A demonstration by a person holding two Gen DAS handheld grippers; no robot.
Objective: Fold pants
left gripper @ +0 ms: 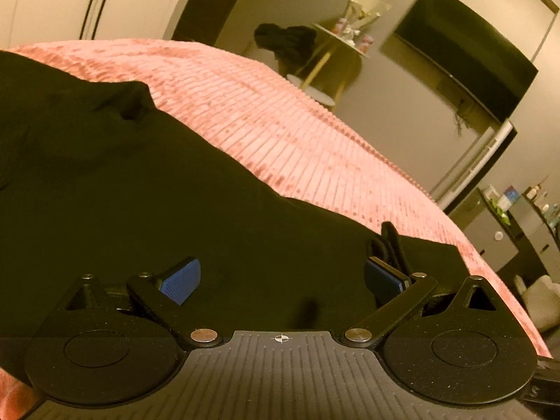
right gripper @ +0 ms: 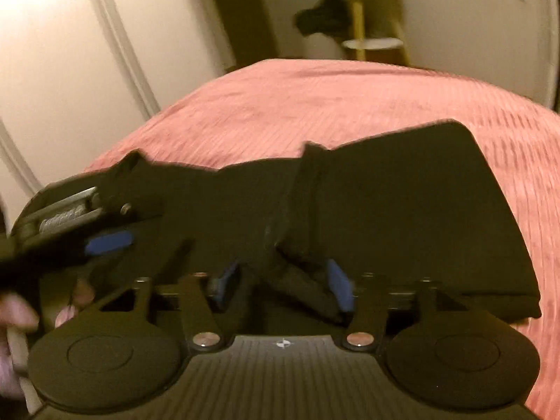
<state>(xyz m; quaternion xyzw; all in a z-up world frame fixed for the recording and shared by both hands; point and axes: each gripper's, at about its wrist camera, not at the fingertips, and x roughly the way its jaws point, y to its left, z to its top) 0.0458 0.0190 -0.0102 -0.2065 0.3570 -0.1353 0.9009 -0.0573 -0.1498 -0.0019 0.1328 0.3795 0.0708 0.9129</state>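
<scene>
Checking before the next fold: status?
Left gripper open over black pants. Right gripper open, cloth between pads. Pants partly folded on pink bedspread. Nothing blocking.

At frame centre we see folded black fabric pants (right gripper: 385,210) on the ribbed pink bedspread (right gripper: 315,98); our right gripper (right gripper: 285,281) gapes at bottom centre, the left gripper (right gripper: 108,241) at left.

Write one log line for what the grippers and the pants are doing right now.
left gripper: open, over pants | right gripper: open, cloth fold between fingers, not pinched | black pants: lying on pink bedspread, partly folded
</scene>
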